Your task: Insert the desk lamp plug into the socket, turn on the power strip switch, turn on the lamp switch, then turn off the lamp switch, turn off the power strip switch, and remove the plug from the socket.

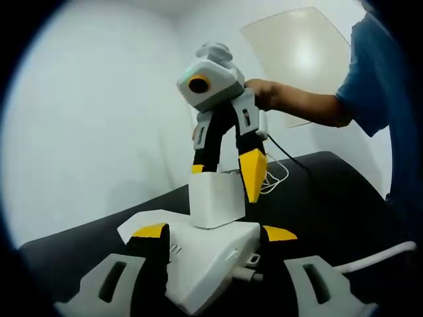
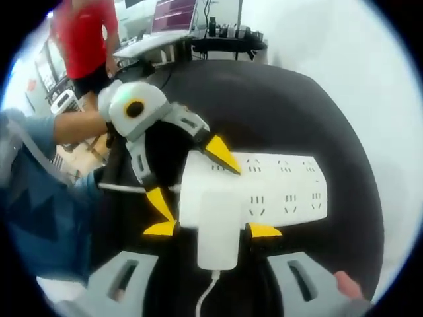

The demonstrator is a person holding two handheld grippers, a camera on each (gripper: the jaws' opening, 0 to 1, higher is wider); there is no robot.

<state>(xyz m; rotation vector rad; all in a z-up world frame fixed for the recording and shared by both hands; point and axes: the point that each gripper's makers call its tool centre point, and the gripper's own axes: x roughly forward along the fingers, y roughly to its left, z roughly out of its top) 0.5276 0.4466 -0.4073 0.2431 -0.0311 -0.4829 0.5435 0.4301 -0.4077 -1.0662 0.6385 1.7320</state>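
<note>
A white power strip (image 1: 211, 261) lies on the black table (image 1: 330, 198). My left gripper (image 1: 215, 232) is shut across the strip's near end, a yellow-tipped finger on each side. From above, my right gripper (image 1: 225, 172) grips the white lamp plug block (image 1: 215, 201), whose base meets the strip's top face. In the right gripper view, my right gripper (image 2: 212, 230) is shut on the plug (image 2: 218, 251), its white cable trailing toward me. The strip (image 2: 284, 191) runs to the right with several free sockets. My left gripper (image 2: 190, 177) clamps the strip's left end.
A person's hand and blue sleeve (image 1: 370, 72) reach in from the right. The strip's thick white cord (image 1: 377, 259) runs off right, and thin cables (image 1: 277, 173) lie behind. A person in red (image 2: 86, 39) and a desk with a screen (image 2: 175, 20) stand beyond the table's far edge.
</note>
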